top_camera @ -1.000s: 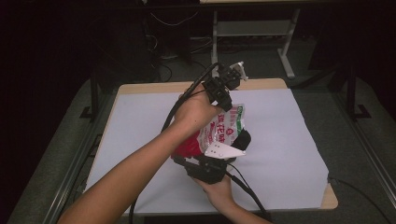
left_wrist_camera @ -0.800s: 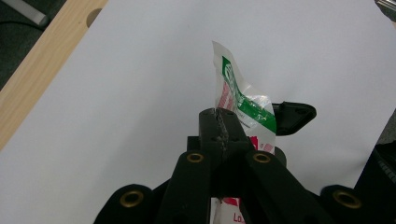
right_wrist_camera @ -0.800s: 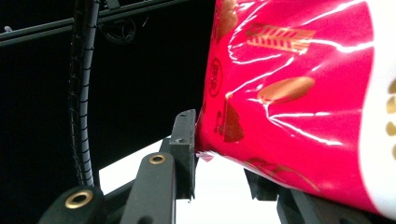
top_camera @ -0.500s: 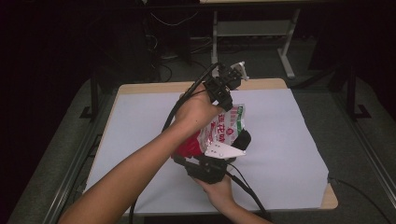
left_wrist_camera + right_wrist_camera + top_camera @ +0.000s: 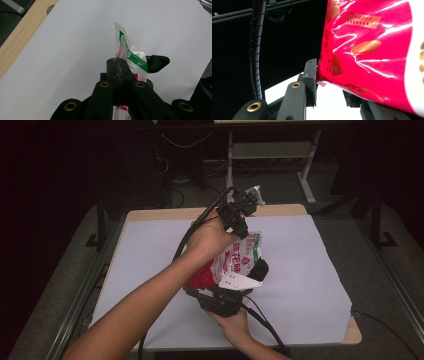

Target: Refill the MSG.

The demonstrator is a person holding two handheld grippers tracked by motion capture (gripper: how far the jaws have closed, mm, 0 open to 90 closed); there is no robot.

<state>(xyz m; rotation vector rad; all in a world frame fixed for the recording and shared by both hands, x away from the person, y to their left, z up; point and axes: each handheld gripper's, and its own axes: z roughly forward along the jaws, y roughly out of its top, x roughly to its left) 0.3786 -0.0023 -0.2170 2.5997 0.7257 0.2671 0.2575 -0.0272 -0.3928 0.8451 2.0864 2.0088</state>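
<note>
Above the tabletop (image 5: 300,270), between both grippers, the bag (image 5: 240,262) hangs: left gripper (image 5: 117,65) pinches its top edge, right gripper (image 5: 329,85) clamps its bottom; seemingly unopened, tearing remains

Snack bag (image 5: 235,262): lower red part hidden behind left forearm in high view; printing too small to read. In left gripper view bag (image 5: 130,56) mostly hidden behind jaws, bottom cut off by lower edge. In right gripper view bag (image 5: 372,50) runs off top and right edges, covers far jaw; gold print blurred. Right gripper (image 5: 252,275) fingertips hidden behind bag in high view. Table (image 5: 325,330) near edge partly hidden by arms.
</note>
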